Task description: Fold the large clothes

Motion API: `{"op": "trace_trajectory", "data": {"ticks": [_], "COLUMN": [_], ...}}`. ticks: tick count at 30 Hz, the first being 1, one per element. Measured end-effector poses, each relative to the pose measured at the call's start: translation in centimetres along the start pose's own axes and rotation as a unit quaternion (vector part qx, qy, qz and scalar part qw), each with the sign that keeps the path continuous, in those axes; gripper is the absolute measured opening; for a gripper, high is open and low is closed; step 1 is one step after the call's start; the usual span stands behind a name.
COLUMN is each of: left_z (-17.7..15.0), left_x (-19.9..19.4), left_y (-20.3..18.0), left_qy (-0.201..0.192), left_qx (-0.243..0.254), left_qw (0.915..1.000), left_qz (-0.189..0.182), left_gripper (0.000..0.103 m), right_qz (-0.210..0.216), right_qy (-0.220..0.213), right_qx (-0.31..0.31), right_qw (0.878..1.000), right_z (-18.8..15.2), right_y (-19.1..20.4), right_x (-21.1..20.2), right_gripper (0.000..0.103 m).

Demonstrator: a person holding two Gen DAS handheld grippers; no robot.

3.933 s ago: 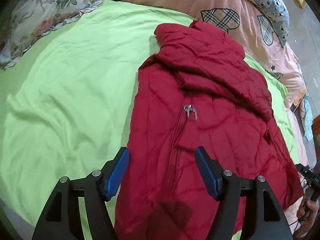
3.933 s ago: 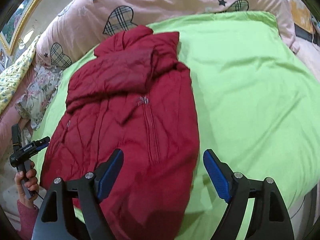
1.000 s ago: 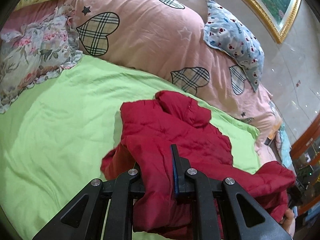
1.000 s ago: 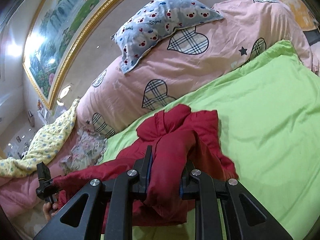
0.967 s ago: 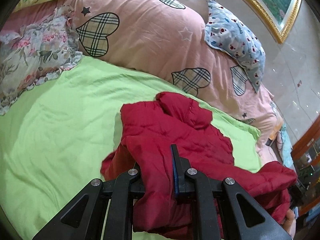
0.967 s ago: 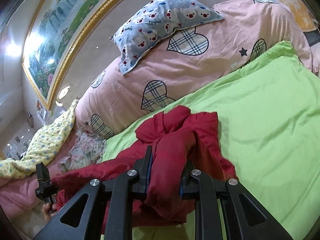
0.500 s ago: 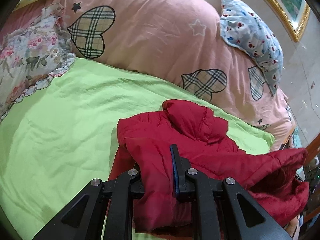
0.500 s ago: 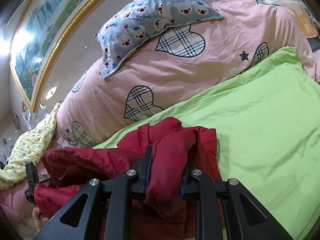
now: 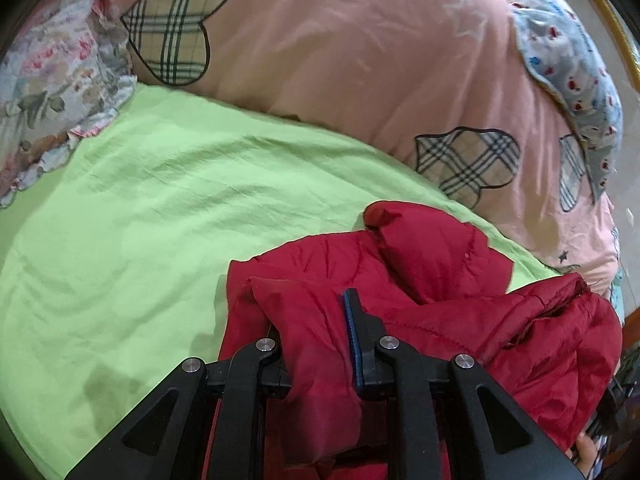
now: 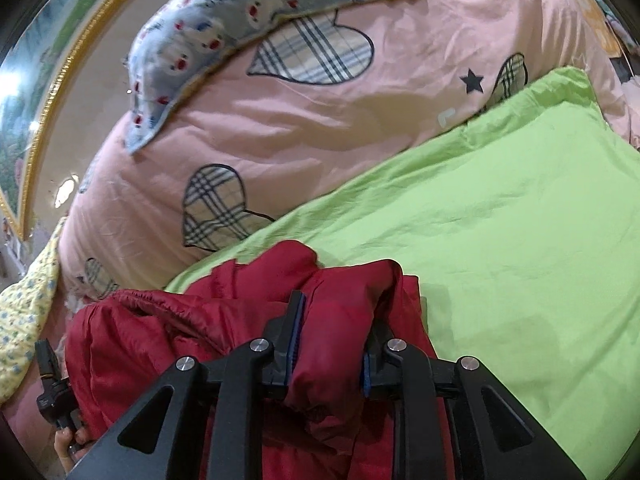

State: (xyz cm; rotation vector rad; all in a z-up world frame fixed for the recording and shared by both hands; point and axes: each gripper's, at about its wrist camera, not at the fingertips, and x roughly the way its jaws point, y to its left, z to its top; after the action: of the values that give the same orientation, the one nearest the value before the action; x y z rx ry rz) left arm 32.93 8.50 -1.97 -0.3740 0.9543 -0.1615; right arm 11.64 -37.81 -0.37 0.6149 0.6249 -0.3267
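Bed w/ green sheet (image 9: 168,216) fills most of view, pink heart-print duvet (image 9: 340,64) piled at 12 o'clock. Red jacket (image 9: 432,264) lies bunched on sheet at 5 o'clock. Left tongs (image 9: 316,344) and right tongs (image 10: 334,344) each pinch a jacket fold, jaws easing open, fabric between pads. No containers.
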Motion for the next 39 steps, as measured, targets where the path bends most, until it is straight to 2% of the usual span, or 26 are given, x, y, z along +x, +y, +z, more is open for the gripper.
{"op": "trace_trajectory", "data": {"ticks": [8,13,16,20,21,23,25,27,30,33,39], "left_z": [1.3,1.7,2.0,1.7,1.6,1.4,0.9,0.3,-1.1,-3.2,-8.7], "left_x": [5.2,7.6,7.7,6.0,5.4,3.7,1.7,-0.5,-3.3,-4.3,-3.4], "left_y": [-0.6,-0.1,-0.1,-0.4,-0.5,-0.7,-0.8,-1.2,-2.0,-3.9,-8.2], "left_qy": [-0.003,0.003,0.005,0.001,0.024,0.016,0.001,-0.015,-0.024,-0.014,0.026], "left_qx": [0.015,0.001,-0.002,0.010,0.010,0.013,0.017,0.025,0.036,0.064,0.134], "left_qw": [0.9995,0.9995,0.9995,0.9994,0.9988,0.9988,0.9990,0.9988,0.9989,0.9978,0.9898], "left_qz": [0.029,0.033,0.031,0.032,0.042,0.044,0.042,0.040,0.016,-0.002,-0.040], "left_gripper": [0.020,0.021,0.023,0.028,0.034,0.044,0.059,0.064,0.067,0.067,0.067], "right_qz": [-0.018,-0.030,-0.039,-0.049,-0.052,-0.058,-0.061,-0.066,-0.072,-0.078,-0.089], "right_qy": [0.005,0.008,0.012,0.017,0.016,0.017,0.018,0.019,0.021,0.022,0.029], "right_qx": [0.017,0.013,0.008,0.016,0.013,0.007,0.007,0.008,0.009,0.009,0.006], "right_qw": [1.000,0.999,0.999,0.999,0.998,0.998,0.998,0.998,0.997,0.997,0.996], "right_z": [0.3,0.6,0.5,0.5,0.5,0.6,0.7,0.8,0.9,1.0,1.2], "right_y": [-1.0,-1.2,-1.3,-1.8,-1.7,-1.6,-1.6,-1.6,-1.6,-1.5,-1.1], "right_x": [4.6,6.9,8.5,10.0,10.1,10.5,10.7,11.0,11.3,11.5,11.9], "right_gripper": [0.024,0.025,0.025,0.025,0.025,0.025,0.025,0.025,0.025,0.025,0.025]}}
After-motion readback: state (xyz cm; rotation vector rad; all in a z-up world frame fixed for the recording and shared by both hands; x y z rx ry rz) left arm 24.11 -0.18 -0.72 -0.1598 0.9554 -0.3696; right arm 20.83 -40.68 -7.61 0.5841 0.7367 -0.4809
